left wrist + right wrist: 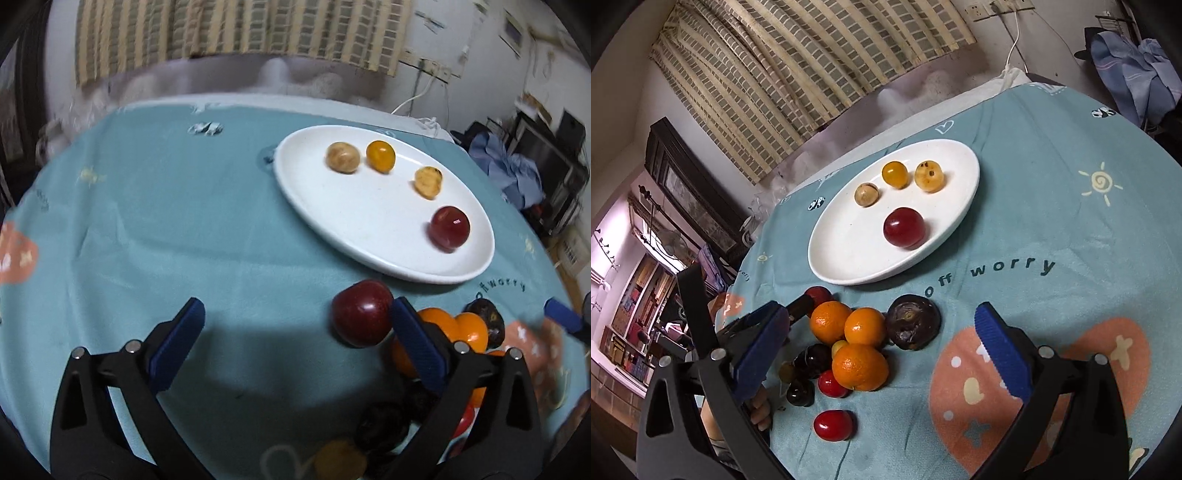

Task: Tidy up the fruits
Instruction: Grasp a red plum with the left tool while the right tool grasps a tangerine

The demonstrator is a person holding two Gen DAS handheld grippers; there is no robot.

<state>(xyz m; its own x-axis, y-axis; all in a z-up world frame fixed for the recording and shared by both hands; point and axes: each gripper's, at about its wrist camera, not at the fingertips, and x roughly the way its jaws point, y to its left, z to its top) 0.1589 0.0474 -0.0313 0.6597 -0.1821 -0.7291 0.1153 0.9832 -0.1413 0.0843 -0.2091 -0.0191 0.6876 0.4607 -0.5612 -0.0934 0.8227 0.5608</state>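
A white oval plate (332, 221) (842, 254) on the teal cloth holds a red plum (449, 228) (904, 226), a yellow tomato (380, 156) (894, 173) and two tan fruits (342, 157) (428, 181). A pile of fruit lies before the plate: three oranges (860, 363), a dark mangosteen (912, 327), dark and red small fruits (834, 425). My left gripper (297, 321) is open, its right finger beside a dark red plum (362, 313). My right gripper (881, 321) is open, above the pile, holding nothing.
The round table has a teal printed cloth (166, 229). A striped curtain (798, 74) hangs behind it. Blue clothes (513, 173) and dark furniture stand right of the table. The left gripper's tip (801, 306) shows at the pile's left.
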